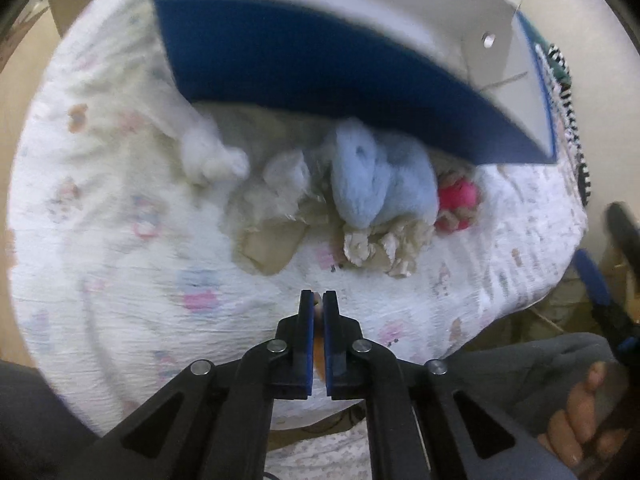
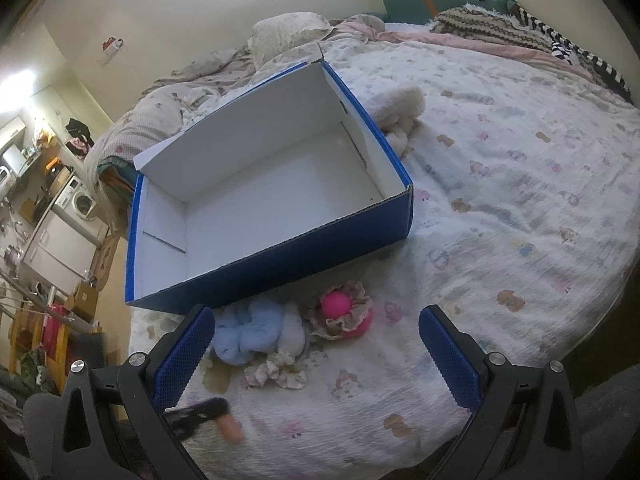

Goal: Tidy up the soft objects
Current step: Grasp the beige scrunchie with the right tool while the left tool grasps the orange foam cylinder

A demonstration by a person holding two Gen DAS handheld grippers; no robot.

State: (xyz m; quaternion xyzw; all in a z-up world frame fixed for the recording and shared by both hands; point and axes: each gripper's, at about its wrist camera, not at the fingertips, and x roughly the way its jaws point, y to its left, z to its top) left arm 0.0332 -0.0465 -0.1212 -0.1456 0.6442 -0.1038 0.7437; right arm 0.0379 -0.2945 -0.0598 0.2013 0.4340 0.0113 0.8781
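Note:
A blue cardboard box (image 2: 256, 216) with a white, empty inside stands open on the bed; it fills the top of the left wrist view (image 1: 320, 60). In front of it lie a light blue plush toy (image 1: 372, 176) (image 2: 248, 332), a pink frilly toy (image 1: 456, 200) (image 2: 344, 312), cream fabric pieces (image 1: 380, 248) (image 2: 276, 372) and a white fluffy toy (image 1: 208, 156). My left gripper (image 1: 318, 300) is shut on a small orange object (image 1: 319, 356), and shows blurred in the right wrist view (image 2: 208, 412). My right gripper (image 2: 316, 356) is open and empty, above the toys.
A cream plush (image 2: 400, 112) lies beside the box's far right side. The patterned bedsheet (image 2: 500, 200) stretches right. Pillows (image 2: 288, 32) and striped blankets (image 2: 520, 28) lie at the bed's far end. A kitchen area (image 2: 52, 200) is beyond the bed on the left.

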